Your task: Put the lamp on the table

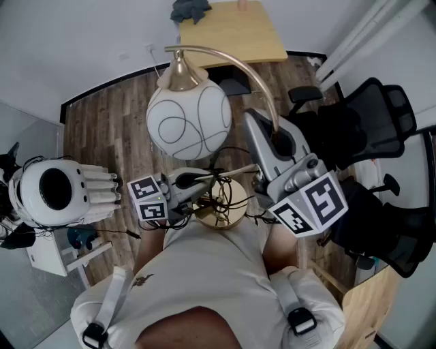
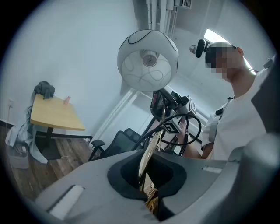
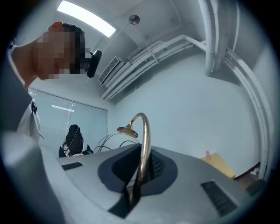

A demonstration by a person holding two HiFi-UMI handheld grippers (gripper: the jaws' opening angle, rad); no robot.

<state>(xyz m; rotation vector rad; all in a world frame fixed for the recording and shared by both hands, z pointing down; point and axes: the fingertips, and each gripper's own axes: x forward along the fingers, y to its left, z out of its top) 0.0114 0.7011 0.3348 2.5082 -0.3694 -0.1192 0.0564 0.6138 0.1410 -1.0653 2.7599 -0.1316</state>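
In the head view the lamp base (image 1: 221, 204) lies half under a tangle of cord (image 1: 228, 178), and its near rim is lost beneath the person's shirt (image 1: 218, 272). The table (image 1: 231, 34) and the dark cloth (image 1: 191, 9) on it are cut by the top edge. In the right gripper view the lamp stem (image 3: 144, 144) vanishes between the fingers (image 3: 166, 170), and the shade (image 3: 109, 142) is mostly hidden behind them.

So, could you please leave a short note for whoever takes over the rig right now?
Left gripper: shut on the edge of the gold base.
Right gripper: shut on the gold curved stem.
Lamp: held in the air close to the person, globe hanging from the stem.
Table: some way ahead.
Done: lamp lifted.
Left: carry it over, set it on the table, release.
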